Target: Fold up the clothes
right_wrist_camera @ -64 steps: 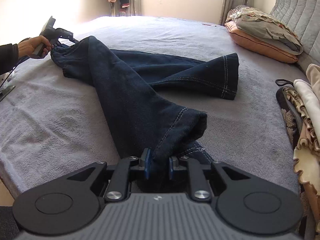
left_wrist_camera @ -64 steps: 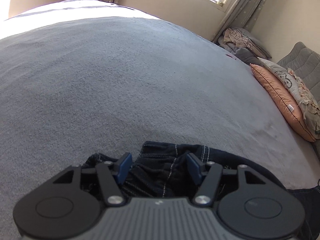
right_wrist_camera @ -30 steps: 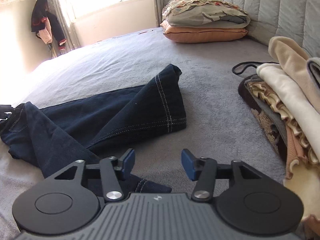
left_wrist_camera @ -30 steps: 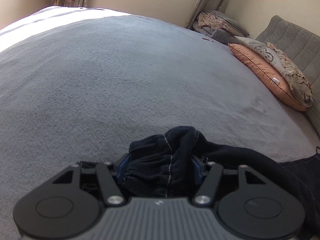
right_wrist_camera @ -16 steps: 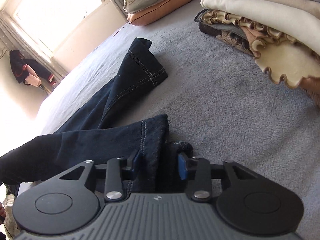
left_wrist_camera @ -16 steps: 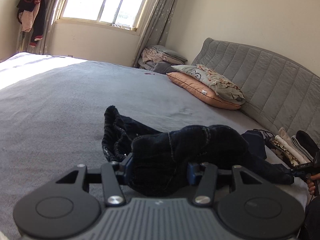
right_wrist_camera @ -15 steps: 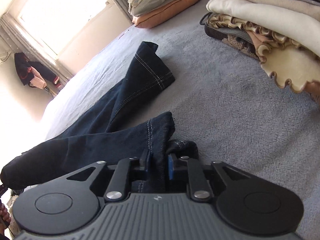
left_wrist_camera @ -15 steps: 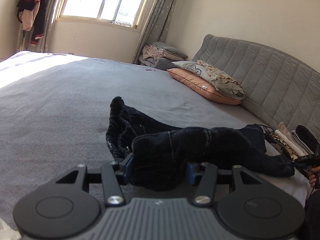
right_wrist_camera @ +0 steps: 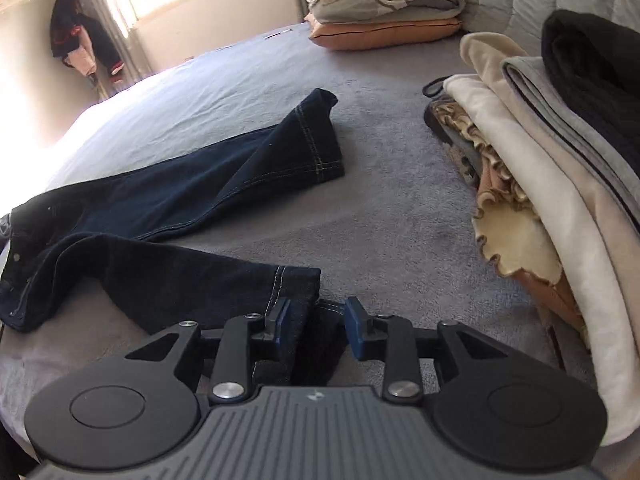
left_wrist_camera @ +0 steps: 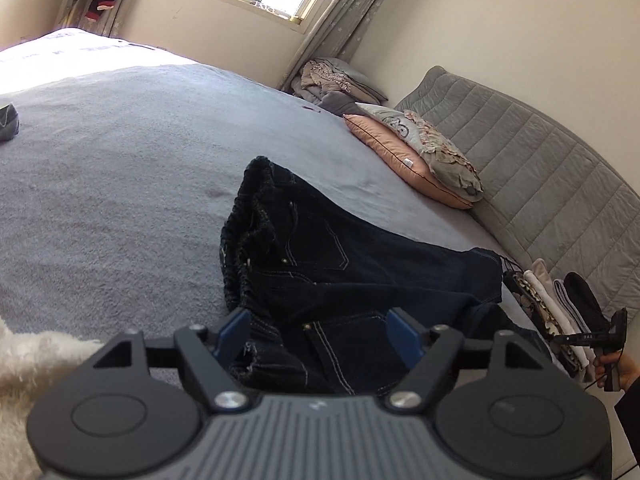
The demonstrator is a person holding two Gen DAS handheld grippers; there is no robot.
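Observation:
Dark blue jeans (left_wrist_camera: 320, 264) lie spread on the grey bed (left_wrist_camera: 120, 184), with the bunched waistband (left_wrist_camera: 244, 236) toward me in the left wrist view. My left gripper (left_wrist_camera: 320, 332) hovers over the back pockets; its jaws are opening wide and its pads are clear of the cloth. In the right wrist view one leg (right_wrist_camera: 248, 160) stretches away across the bed. The other leg's hem (right_wrist_camera: 292, 284) lies between the fingers of my right gripper (right_wrist_camera: 316, 320), whose jaws are opening, the right pad clearly off the denim. A hand holds the right gripper (left_wrist_camera: 614, 336) at the far right of the left wrist view.
A stack of folded clothes (right_wrist_camera: 540, 140) sits close on the right by the padded headboard (left_wrist_camera: 540, 168). Pillows (right_wrist_camera: 380, 12) lie at the far end, more clothes (left_wrist_camera: 328, 80) under the window. A white fluffy item (left_wrist_camera: 24, 364) is at my lower left.
The left gripper carried the bunched waistband across, then let go, and the jeans now lie spread out. The right gripper closed on the near hem, then parted its fingers again.

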